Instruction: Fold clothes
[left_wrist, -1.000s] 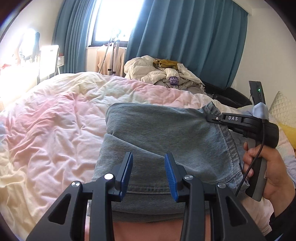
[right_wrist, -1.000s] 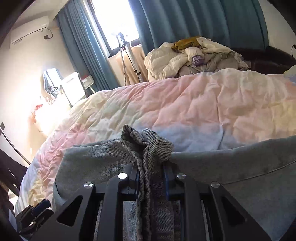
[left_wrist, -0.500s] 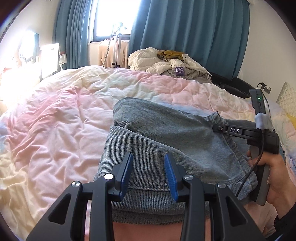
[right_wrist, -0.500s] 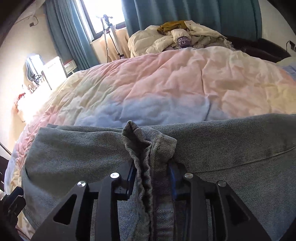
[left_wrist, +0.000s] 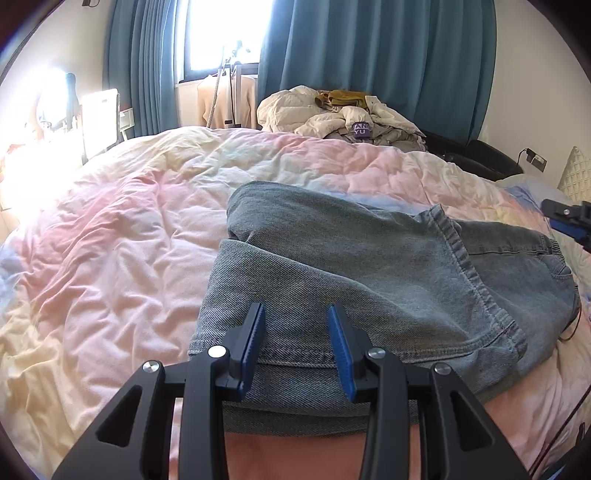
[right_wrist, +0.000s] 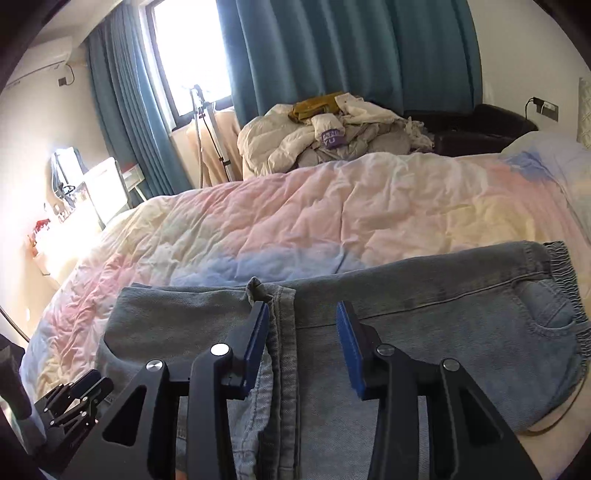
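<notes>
1. The right gripper (right_wrist: 301, 325) stands with its jaws apart and nothing pressed between the blue pads; they have just been opening, and the hem it carried now lies loose on the denim under them
2. The left gripper (left_wrist: 295, 334) hovers part open over the near edge of the folded cloth, holding nothing
3. The jeans (left_wrist: 369, 266) lie on the pastel quilt (left_wrist: 129, 240) close to the person, legs doubled back over the seat, the elastic waistband (right_wrist: 565, 266) off to the right in the right wrist view
4. The step in hand, as I judge it, is the letting go after a fold: the leg ends have been laid over the body of the jeans and the hem (right_wrist: 277, 306) rests there, slightly rumpled
5. The next move likely calls for both grippers to take one short end of the bundle and fold it once more, or to smooth the ridged seam first so the stack lies flat
6. Compared with a second ago, the right gripper no longer pinches the bunched hem upright; the cloth has dropped flat, and in the left wrist view the right gripper (left_wrist: 569, 221) has drawn off to the far right edge
7. A heap of unsorted clothes (right_wrist: 325, 140) waits beyond the bed
</notes>
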